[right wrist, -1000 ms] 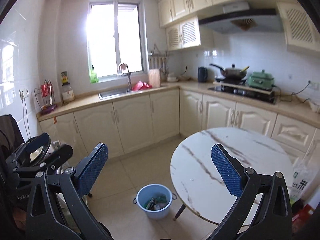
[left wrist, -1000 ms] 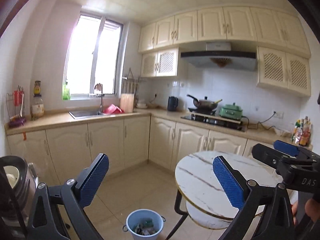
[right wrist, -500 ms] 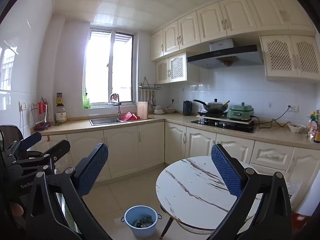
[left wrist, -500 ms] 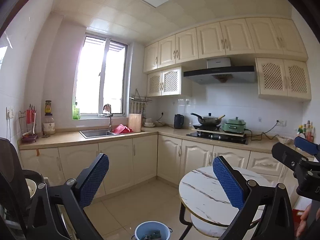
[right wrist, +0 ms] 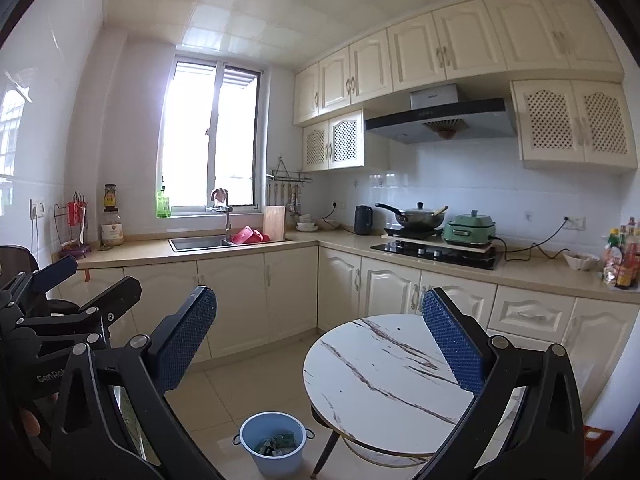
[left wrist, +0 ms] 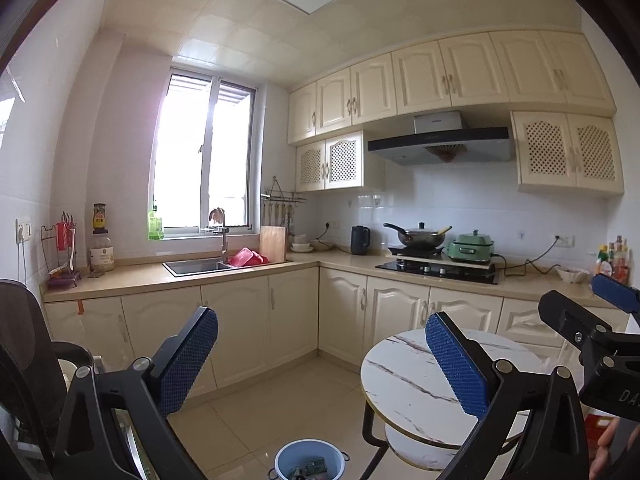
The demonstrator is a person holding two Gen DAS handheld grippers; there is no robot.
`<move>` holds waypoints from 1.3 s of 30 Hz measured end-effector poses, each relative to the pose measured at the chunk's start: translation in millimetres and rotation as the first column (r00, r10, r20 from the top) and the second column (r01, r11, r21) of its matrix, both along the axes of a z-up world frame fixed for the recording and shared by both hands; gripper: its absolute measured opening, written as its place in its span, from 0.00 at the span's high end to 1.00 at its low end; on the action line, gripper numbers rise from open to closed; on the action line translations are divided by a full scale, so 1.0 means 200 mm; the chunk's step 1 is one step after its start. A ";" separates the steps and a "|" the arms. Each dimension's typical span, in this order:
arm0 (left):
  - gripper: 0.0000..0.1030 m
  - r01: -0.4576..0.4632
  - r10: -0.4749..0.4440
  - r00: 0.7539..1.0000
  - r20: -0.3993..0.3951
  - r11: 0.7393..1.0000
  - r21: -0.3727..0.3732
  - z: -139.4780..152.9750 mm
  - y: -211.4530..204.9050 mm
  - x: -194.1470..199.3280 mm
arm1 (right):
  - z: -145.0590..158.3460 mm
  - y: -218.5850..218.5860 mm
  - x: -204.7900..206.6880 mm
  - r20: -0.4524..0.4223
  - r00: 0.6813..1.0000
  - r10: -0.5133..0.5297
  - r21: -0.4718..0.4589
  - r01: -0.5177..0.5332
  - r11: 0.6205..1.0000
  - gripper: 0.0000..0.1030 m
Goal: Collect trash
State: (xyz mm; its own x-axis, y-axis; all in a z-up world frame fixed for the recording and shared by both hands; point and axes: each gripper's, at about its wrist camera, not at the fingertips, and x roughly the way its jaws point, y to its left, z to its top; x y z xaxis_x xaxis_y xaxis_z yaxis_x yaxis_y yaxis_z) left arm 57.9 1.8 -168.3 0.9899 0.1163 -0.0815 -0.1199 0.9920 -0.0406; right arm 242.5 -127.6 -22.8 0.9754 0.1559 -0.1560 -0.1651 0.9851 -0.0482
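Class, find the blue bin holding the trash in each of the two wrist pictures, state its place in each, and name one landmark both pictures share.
Left wrist view: the blue bin stands on the floor at the bottom edge, just left of centre, partly cut off.
Right wrist view: the blue bin stands whole on the floor, lower centre-left.
Shared landmark: the round marble table, immediately right of the bin in both.

Light source: daylight through the window (left wrist: 204, 160) at far left, blown out to white (no detail outside).
Glare: soft sheen on the left wall tiles (right wrist: 16, 112) and ceiling (right wrist: 224, 16).
Shadows: faint, under the round table (right wrist: 384, 380).
Distortion: strong fisheye bending, dark corner vignette.
Focus: sharp overall.
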 end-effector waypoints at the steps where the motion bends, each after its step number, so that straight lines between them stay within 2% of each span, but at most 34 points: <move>1: 0.01 0.001 -0.001 1.000 -0.002 1.000 0.001 0.01 0.00 0.01 | 0.00 0.01 0.00 -0.003 1.000 0.005 0.001 -0.005 1.000 0.00; 22: 0.01 0.027 -0.027 1.000 -0.009 0.999 0.032 0.23 0.06 0.06 | -0.06 0.00 0.02 -0.018 1.000 0.003 -0.006 -0.003 1.000 0.00; 39: 0.01 0.029 -0.028 0.999 -0.016 0.999 0.033 0.34 0.17 0.09 | -0.09 0.01 0.04 -0.035 0.999 0.013 -0.017 -0.013 1.000 0.00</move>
